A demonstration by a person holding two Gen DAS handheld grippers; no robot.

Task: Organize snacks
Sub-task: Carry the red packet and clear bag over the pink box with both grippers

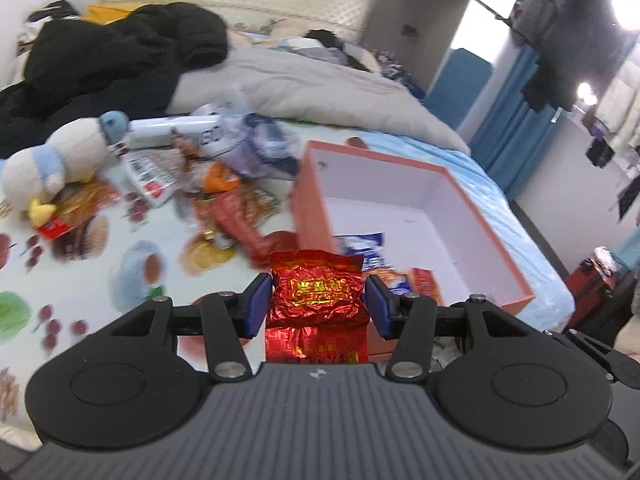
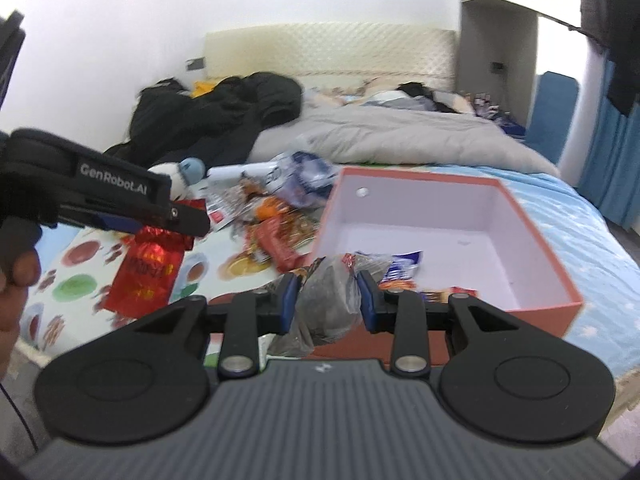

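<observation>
My left gripper (image 1: 318, 300) is shut on a shiny red foil packet (image 1: 318, 294), held above the bed near the pink box (image 1: 308, 184). In the right wrist view that same left gripper (image 2: 188, 220) shows at the left, with the red foil packet (image 2: 144, 276) hanging below it. My right gripper (image 2: 328, 300) is shut on a clear crinkly bag of dark snacks (image 2: 328, 300), in front of the pink box (image 2: 536, 220). The box is white inside and holds a few packets (image 2: 400, 266) at its near corner. A heap of loose snack packets (image 1: 224, 204) lies left of the box.
A white and blue plush toy (image 1: 60, 156) lies at the left of the bed. A black coat (image 1: 104, 64) and a grey duvet (image 1: 304, 88) fill the far half. A person's hand (image 2: 16, 276) holds the left gripper. Blue curtains (image 1: 520, 128) hang at the right.
</observation>
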